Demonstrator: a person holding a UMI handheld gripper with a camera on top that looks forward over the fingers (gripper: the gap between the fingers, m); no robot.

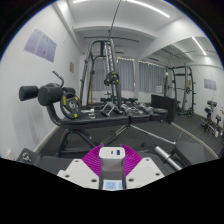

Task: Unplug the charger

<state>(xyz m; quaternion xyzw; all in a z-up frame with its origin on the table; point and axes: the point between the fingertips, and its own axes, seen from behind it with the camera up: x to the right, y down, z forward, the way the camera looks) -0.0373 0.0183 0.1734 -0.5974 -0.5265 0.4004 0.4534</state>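
Between the two pink pads of the tongs sits a small white block with a dark mark on its near face, most likely the charger; it lies right at the fingertips, dead ahead along their line, with a pad close on each side. Whether the pads actually press it or only flank it cannot be told from this view, so the state of the tongs is left unsaid. The block looks hard, smooth and boxy, a plastic shell with squared edges; what it plugs into is hidden below it. No cable can be made out. Judging from this, the coming move turns on a straight pull back along the fingers' own axis, since the charger is already centred between them. Beyond lies a gym room: a black padded bench with round foam rollers, a metal rack with cables behind it, dark rubber floor, and pale walls with a poster.
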